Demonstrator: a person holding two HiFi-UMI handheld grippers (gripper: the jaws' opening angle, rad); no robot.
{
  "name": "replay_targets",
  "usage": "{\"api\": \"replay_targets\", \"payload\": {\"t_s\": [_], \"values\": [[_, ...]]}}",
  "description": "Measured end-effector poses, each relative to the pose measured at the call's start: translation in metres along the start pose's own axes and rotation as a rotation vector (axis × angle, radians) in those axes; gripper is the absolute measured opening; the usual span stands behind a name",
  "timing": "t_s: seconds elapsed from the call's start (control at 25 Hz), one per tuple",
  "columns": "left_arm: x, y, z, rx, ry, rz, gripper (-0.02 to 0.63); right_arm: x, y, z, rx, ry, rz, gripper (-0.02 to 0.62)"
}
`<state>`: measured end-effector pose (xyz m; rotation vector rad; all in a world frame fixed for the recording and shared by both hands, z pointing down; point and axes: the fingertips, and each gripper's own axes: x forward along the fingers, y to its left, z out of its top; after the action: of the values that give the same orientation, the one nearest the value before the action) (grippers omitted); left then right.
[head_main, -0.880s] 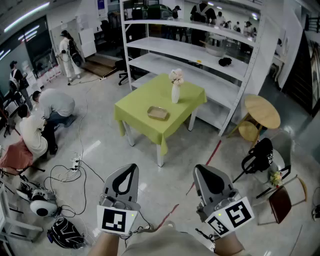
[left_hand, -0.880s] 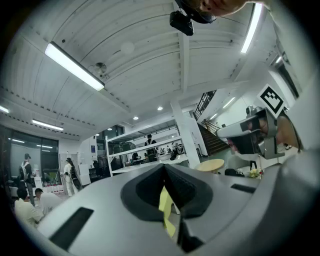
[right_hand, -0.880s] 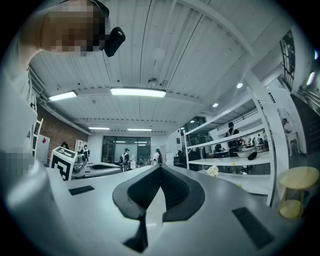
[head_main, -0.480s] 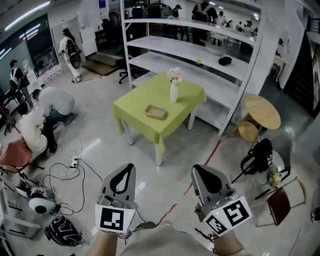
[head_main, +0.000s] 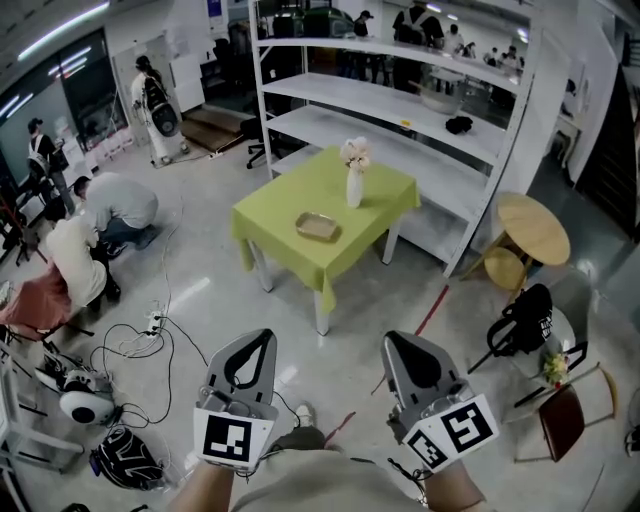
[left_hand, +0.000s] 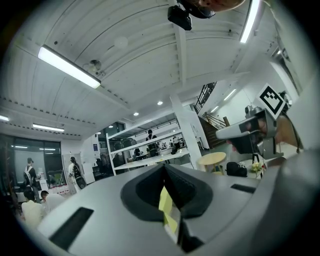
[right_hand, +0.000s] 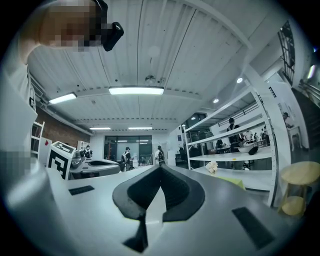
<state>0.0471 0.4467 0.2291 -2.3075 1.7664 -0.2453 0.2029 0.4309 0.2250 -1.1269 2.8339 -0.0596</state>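
Observation:
I hold both grippers low in front of me over the grey floor, pointing toward a table with a green cloth (head_main: 290, 215) a few steps ahead. The left gripper (head_main: 261, 336) has its jaws closed together, nothing between them. The right gripper (head_main: 393, 338) is likewise shut and empty. On the table stand a white vase with pale flowers (head_main: 353, 176) and a flat tan tray (head_main: 316, 227). In the left gripper view the left gripper (left_hand: 164, 166) shows only a sliver of green cloth through its slit. The right gripper (right_hand: 160, 166) is closed in its own view, with the flowers (right_hand: 212, 167) far off.
A white shelf rack (head_main: 400, 100) stands behind the table. A round wooden table (head_main: 533, 228), a black bag (head_main: 525, 315) and a chair (head_main: 560, 405) are at the right. People crouch at the left (head_main: 105, 205), with cables (head_main: 140, 350) and a helmet (head_main: 125, 458) on the floor.
The view has shifted slightly toward the table and a shoe now shows between the grippers. Both grippers stay shut and level.

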Motion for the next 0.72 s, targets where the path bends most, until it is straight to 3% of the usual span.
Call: {"api": "replay_targets", "payload": {"t_s": [0.32, 0.72], "values": [[0.033, 0.008, -0.016, -0.006, -0.029, 0.019, 0.006, 0.028, -0.026, -0.021, -0.024, 0.007, -0.003, 0.006], [0.108, 0.059, -0.049, -0.006, -0.036, -0.005, 0.006, 0.108, -0.067, -0.043, -0.033, 0.026, -0.048, 0.006]]}}
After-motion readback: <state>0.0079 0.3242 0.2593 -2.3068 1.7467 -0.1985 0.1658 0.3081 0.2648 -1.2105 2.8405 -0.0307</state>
